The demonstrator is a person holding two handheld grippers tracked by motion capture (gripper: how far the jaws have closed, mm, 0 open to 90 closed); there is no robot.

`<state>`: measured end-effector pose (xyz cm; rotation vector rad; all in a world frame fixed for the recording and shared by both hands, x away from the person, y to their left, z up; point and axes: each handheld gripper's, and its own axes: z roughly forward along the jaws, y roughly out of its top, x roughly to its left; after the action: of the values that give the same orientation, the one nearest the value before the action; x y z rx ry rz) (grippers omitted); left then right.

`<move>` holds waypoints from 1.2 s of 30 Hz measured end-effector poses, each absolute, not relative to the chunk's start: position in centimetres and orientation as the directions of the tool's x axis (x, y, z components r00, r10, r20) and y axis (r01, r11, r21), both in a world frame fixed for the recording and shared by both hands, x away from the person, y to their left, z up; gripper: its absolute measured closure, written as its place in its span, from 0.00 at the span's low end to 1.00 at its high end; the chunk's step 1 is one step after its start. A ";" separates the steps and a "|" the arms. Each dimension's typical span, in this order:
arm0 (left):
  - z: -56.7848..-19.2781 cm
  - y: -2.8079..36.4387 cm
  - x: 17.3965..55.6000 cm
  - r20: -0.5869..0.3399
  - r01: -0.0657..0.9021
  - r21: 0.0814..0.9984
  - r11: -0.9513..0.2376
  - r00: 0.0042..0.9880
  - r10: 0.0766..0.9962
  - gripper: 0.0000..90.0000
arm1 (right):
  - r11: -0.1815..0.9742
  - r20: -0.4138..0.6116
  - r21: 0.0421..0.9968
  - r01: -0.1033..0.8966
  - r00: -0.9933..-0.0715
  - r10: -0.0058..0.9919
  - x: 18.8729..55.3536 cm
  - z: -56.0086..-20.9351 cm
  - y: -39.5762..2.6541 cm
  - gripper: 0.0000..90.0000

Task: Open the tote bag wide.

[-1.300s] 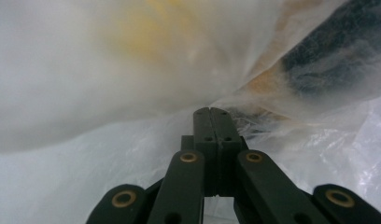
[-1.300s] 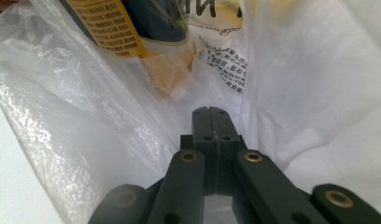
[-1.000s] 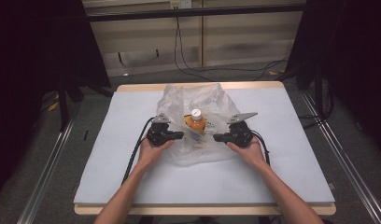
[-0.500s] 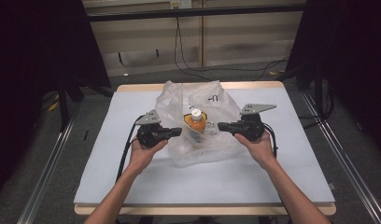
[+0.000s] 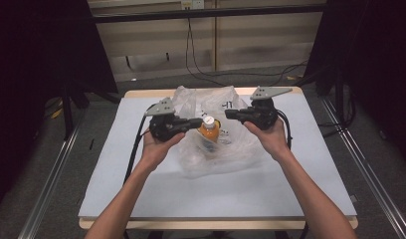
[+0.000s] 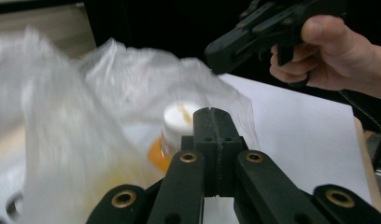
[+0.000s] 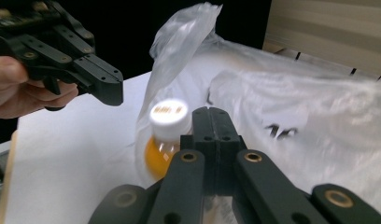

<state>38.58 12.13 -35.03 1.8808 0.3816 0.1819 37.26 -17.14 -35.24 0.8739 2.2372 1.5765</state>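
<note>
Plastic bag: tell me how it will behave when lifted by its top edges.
The bag looks thin and crinkled, so it will likely stay floppy and sag wherever nothing holds it. The bottle of orange liquid inside probably carries most of the weight and may pull the film taut around it. Standing on loose film, the bottle could well tip or slide as the bag shifts.

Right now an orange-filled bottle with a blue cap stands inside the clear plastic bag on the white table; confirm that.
Wrong: the cap is white, not blue, as the right gripper view shows. The orange-filled bottle does stand inside the clear plastic bag on the white table.
</note>
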 end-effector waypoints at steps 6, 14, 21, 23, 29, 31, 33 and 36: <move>-35.9 10.8 42.4 -0.074 0.235 0.909 -0.345 0.904 0.422 1.00 | 0.250 0.112 0.909 0.334 -0.772 0.625 40.2 -34.8 -16.3 1.00; -41.0 9.7 44.0 -0.066 0.302 0.818 -0.490 0.895 0.441 1.00 | 0.336 0.137 0.841 0.424 -0.768 0.626 42.5 -39.3 -15.9 1.00; -43.9 9.8 44.3 -0.073 0.340 0.759 -0.555 0.892 0.447 1.00 | 0.409 0.138 0.772 0.486 -0.757 0.639 42.9 -42.8 -16.1 1.00; -44.5 9.8 44.4 -0.051 0.339 0.731 -0.593 0.893 0.447 1.00 | 0.433 0.137 0.741 0.513 -0.748 0.650 43.0 -43.9 -16.5 1.00; -46.7 10.7 44.0 -0.044 0.345 0.652 -0.675 0.906 0.421 1.00 | 0.545 0.095 0.624 0.560 -0.747 0.658 42.9 -46.7 -17.4 1.00; -46.9 11.0 43.9 -0.030 0.340 0.634 -0.694 0.908 0.418 1.00 | 0.557 0.094 0.614 0.558 -0.753 0.651 42.9 -46.9 -17.4 1.00; -47.3 11.4 43.6 -0.027 0.345 0.620 -0.705 0.907 0.420 1.00 | 0.597 0.089 0.572 0.563 -0.766 0.637 42.5 -47.1 -17.8 1.00; -46.9 12.2 43.4 -0.019 0.356 0.583 -0.730 0.904 0.426 1.00 | 0.636 0.075 0.533 0.559 -0.779 0.622 42.1 -46.7 -18.1 1.00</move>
<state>43.39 12.21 -46.89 2.4636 0.5591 0.1541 42.06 -18.06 -46.71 0.9919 2.7351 0.8307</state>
